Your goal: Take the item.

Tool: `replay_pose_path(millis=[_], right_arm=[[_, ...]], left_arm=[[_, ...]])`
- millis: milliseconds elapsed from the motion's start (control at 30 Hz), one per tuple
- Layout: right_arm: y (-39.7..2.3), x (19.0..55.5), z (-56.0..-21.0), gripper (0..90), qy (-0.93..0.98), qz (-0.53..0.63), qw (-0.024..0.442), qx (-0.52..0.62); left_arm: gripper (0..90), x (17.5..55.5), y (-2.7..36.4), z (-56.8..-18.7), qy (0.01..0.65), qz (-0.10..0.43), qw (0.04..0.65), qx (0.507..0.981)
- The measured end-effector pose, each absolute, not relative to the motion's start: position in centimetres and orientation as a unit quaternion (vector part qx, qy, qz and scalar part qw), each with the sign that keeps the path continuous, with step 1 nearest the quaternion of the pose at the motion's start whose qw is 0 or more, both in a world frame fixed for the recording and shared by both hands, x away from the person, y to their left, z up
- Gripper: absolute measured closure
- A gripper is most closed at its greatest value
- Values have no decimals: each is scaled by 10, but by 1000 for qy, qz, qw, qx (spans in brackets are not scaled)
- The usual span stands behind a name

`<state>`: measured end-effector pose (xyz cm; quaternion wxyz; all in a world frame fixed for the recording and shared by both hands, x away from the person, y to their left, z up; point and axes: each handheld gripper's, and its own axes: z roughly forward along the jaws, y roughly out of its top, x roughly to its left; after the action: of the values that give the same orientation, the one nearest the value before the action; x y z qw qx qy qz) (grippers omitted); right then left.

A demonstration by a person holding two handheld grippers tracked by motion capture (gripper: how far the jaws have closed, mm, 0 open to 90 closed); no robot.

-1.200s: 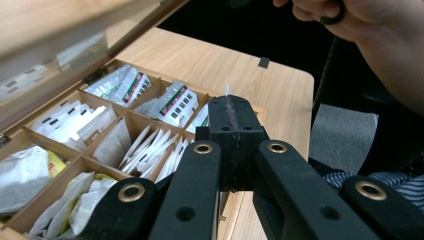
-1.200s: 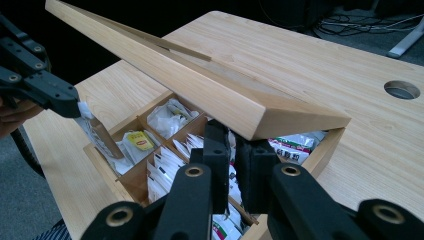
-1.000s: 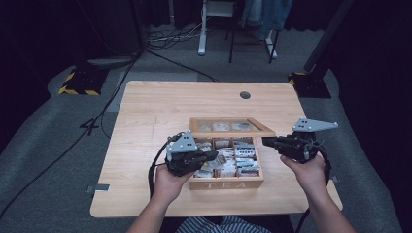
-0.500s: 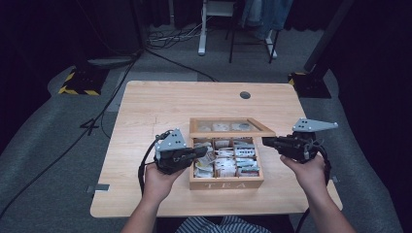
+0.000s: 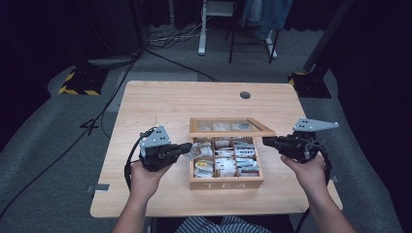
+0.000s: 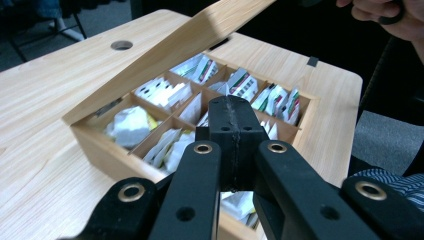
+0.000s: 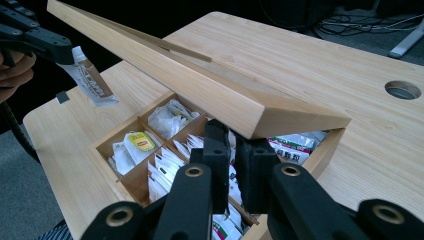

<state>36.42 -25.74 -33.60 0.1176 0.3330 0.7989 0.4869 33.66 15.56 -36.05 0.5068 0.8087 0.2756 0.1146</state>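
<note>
one flat foil tea sachet (image 7: 90,80), slatted wooden tea box (image 5: 226,183)

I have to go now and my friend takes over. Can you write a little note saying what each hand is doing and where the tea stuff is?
Left gripper: jaws shut on a tea bag, held up just left of the tea box.
Right gripper: jaws shut, at the right end of the lid, which sits propped partly open; whether they pinch its edge is unclear.
Box: on the table, compartments full of packets.
Done: lid raised, one bag lifted out.
Left: put the bag down somewhere, then lower the lid.
</note>
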Motion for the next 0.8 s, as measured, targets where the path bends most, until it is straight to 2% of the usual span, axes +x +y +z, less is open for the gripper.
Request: replay_pose_path(millis=[800], right_arm=[[-257, 364, -336, 838, 799, 487, 119, 333]], left_arm=[[900, 352, 206, -375, 373, 154, 493, 771]])
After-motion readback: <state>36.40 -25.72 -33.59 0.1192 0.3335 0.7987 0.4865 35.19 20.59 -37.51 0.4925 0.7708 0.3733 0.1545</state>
